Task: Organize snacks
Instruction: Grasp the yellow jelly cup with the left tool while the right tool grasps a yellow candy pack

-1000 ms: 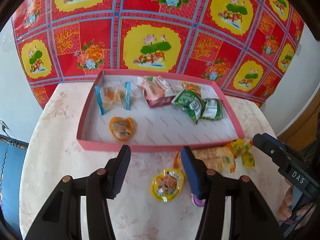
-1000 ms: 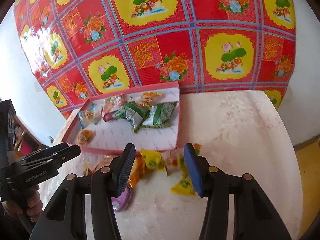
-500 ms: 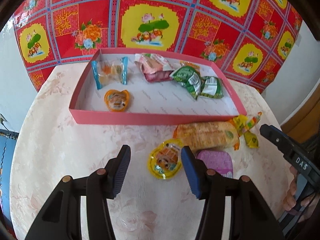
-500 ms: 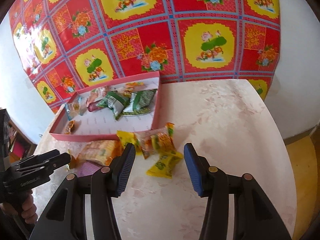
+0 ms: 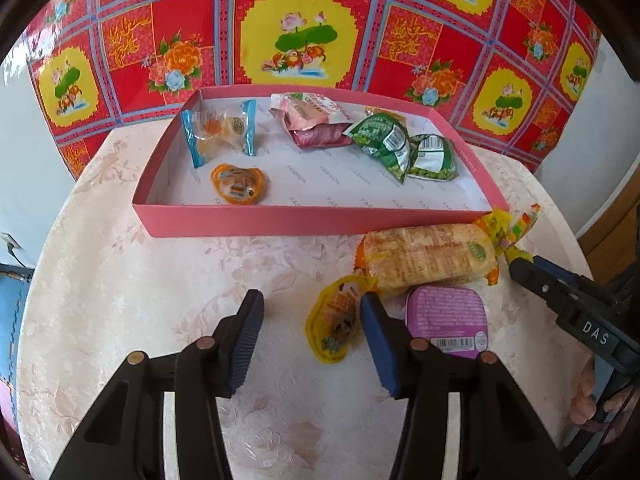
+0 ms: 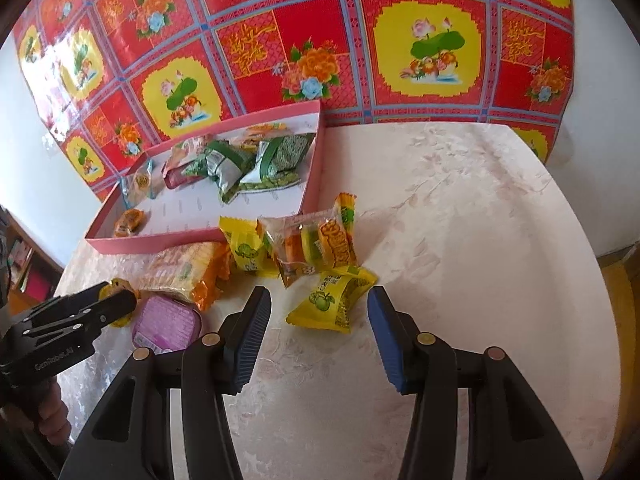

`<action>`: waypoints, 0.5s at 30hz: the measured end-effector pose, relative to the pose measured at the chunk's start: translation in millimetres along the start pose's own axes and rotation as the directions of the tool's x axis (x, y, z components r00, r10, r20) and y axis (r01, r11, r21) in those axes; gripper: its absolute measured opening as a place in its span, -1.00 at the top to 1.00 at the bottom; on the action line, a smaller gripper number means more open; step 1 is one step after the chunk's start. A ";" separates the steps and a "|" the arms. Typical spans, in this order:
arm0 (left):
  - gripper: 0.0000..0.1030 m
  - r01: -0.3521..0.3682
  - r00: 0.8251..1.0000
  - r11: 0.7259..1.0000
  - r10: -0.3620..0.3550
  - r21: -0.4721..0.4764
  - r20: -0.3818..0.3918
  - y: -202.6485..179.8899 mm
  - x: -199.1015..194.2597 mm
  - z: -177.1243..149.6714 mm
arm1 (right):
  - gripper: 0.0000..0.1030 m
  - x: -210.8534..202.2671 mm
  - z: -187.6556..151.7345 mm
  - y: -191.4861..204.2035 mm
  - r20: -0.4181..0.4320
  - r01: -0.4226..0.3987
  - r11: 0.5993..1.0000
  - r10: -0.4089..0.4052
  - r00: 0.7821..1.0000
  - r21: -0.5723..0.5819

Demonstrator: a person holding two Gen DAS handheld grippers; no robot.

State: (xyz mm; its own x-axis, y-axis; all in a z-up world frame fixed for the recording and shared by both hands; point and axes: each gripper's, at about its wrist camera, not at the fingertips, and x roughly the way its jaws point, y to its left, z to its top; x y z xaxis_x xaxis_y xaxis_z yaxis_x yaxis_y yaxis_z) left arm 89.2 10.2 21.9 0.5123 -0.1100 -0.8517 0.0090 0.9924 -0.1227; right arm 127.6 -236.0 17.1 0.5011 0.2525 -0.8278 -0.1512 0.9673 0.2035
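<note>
Left gripper (image 5: 312,332): jaws partly open and closing, the yellow heart-shaped jelly cup (image 5: 336,326) between them against the right pad, not clamped. Right gripper (image 6: 318,320): jaws partly open, the yellow lime-printed candy packet (image 6: 330,300) just beyond the tips, ungripped. Purple foil-lidded tub (image 5: 448,318) and orange cracker pack (image 5: 428,258) lay beside. Pink cardboard tray (image 5: 304,220) behind held the sorted snacks.

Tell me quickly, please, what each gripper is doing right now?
Left gripper: closing, nothing gripped; a yellow jelly cup lies by its right finger.
Right gripper: open, holding nothing, a yellow candy packet just ahead.
</note>
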 end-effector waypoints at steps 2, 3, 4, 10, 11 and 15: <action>0.11 -0.016 1.000 1.000 0.015 0.009 0.008 -1.8 0.6 -0.9 | 0.00 0.4 -0.2 1.4 0.006 0.007 1.000 -0.007 1.000 -0.009; 0.19 -0.034 0.999 0.999 0.034 0.019 0.013 -3.2 1.0 -1.6 | 0.00 0.8 0.2 2.2 0.005 0.011 1.000 -0.011 1.000 -0.015; 0.28 -0.044 0.999 0.999 0.044 0.027 0.016 -4.0 1.2 -2.2 | 0.02 0.9 0.2 3.2 0.007 0.018 1.000 -0.017 1.000 -0.021; 0.55 -0.028 0.999 0.999 0.028 0.025 0.022 -3.8 0.8 -4.1 | 0.36 2.0 -0.7 12.4 0.009 0.050 0.997 -0.050 0.999 -0.065; 0.55 -0.025 0.999 0.999 0.024 0.021 0.021 -2.9 0.7 -4.2 | 0.36 1.8 -1.3 14.6 0.005 0.040 0.997 -0.040 0.999 -0.069; 0.56 -0.017 1.000 1.000 0.017 0.004 0.016 0.5 -1.1 -5.7 | 0.38 -2.1 -5.4 26.7 0.004 0.013 0.995 -0.012 1.000 -0.095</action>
State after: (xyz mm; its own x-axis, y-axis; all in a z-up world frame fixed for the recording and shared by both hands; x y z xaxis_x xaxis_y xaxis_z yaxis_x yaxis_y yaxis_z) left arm 83.7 10.5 19.8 0.5261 -0.0920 -0.8454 0.0039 0.9944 -0.1058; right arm 117.9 -210.9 21.4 0.5060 0.2404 -0.8284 -0.2248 0.9639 0.1424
